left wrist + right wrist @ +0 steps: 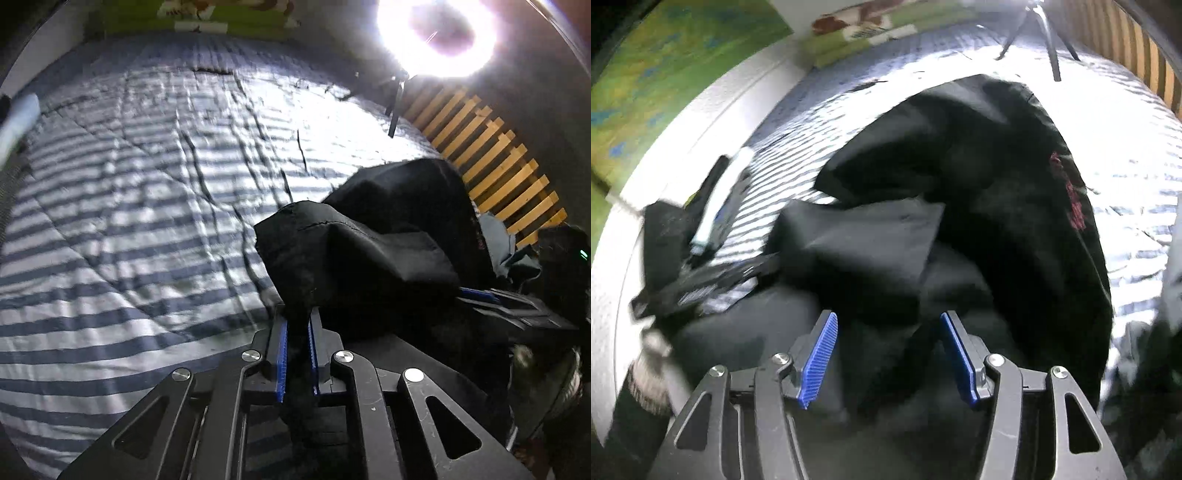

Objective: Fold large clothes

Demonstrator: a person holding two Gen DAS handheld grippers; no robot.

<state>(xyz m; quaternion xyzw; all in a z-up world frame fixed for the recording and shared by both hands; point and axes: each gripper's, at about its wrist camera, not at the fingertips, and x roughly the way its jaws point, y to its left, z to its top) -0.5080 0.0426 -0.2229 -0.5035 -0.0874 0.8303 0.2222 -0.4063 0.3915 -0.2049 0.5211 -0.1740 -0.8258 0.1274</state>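
Black garment (369,236) bunched at lower right of left wrist view on striped bed cover (110,221); left hand-held gripper (297,325) pinching a fold of it. Right wrist view: right hand-held gripper (888,332) spread, pads off cloth, garment filling centre frame w/ red print (1071,199).

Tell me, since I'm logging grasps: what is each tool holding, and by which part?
The left tool is shut on a bunched fold at the edge of the black garment. The right tool is open above the cloth, holding nothing.
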